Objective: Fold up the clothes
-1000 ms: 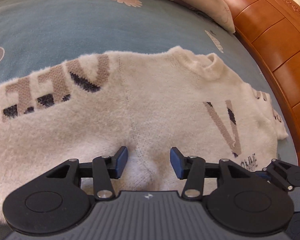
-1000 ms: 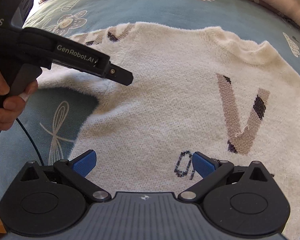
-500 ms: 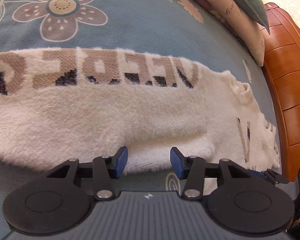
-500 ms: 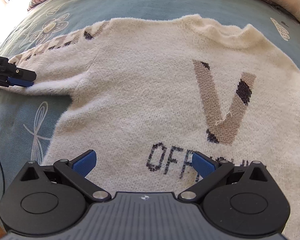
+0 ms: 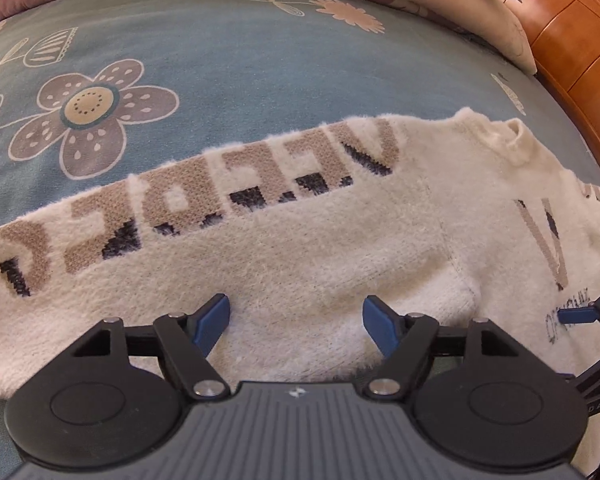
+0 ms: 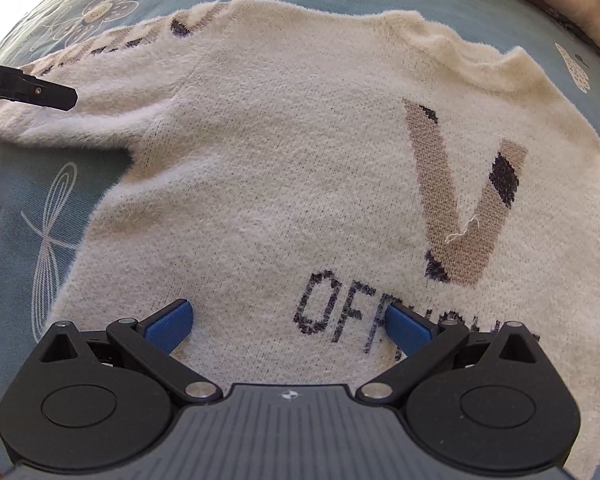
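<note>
1. sweater under both tools: a cream, fuzzy knit pullover lying flat and face up on a bed.
2. left gripper: its blue ribbed pads are spreading apart at this moment, pinching nothing; the fluffy sleeve lies below the gap, near the armpit seam.
3. right gripper: blue pads held wide, nothing clamped; they hang over the lower chest, one pad covering part of the dark "off…" lettering.
4. both tools have black hinged arms and round black housings on a grey ribbed body.
5. the sleeve stretches out sideways from the shoulder, long and straight, carrying big tan block letters with dark navy shadows, seen upside down from the left wrist.
6. the chest bears a large tan "v" with dark corners and a loose white thread on it.
7. the ribbed collar points away from both cameras, the hem toward them; the body's long axis runs near to far in the right wrist view.
8. beneath it is a blue-grey bedsheet printed with a brown flower and whisk outlines.
9. beyond lie a pale pillow and an orange wooden bed frame.
</note>
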A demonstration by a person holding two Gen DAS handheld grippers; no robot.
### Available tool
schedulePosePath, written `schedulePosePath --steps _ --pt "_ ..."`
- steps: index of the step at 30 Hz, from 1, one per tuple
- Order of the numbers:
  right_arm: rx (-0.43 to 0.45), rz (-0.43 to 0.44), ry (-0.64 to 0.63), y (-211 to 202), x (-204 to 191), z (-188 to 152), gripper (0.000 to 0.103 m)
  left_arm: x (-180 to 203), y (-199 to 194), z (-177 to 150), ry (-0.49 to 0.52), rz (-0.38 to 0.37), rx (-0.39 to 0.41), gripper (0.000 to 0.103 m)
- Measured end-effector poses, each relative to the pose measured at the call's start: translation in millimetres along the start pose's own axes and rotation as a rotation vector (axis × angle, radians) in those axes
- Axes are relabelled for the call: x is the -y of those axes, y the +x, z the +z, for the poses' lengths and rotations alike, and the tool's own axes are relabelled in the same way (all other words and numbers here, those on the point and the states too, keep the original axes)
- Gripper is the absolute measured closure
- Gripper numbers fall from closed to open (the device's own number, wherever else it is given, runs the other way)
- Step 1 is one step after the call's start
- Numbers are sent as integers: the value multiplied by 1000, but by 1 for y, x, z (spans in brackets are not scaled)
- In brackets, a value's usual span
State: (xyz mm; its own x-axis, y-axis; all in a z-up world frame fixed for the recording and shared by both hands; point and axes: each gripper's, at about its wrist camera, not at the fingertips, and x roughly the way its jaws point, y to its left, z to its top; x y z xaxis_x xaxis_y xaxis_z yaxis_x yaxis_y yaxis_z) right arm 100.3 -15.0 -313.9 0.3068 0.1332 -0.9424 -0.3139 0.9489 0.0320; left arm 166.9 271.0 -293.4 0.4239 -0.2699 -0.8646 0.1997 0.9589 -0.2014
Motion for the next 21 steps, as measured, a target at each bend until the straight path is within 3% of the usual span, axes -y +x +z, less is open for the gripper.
schedulePosePath --steps 4,7,12,15,17,21 --pt "2 4 2 1 1 -1 0 -16 -12 -19 25 94 -24 27" --pt "5 -4 2 2 0 -1 0 -43 -26 -19 -44 132 -31 28" --pt "4 -11 4 3 -1 0 0 -81 -44 6 -137 213 128 27" --pt "0 -16 4 4 -2 1 0 -113 -29 15 -227 218 126 26" --pt "-4 -15 3 4 -2 1 0 -128 -21 9 -237 321 113 26" --pt "-4 -13 0 5 -1 1 0 -155 -28 -2 -322 363 129 26"
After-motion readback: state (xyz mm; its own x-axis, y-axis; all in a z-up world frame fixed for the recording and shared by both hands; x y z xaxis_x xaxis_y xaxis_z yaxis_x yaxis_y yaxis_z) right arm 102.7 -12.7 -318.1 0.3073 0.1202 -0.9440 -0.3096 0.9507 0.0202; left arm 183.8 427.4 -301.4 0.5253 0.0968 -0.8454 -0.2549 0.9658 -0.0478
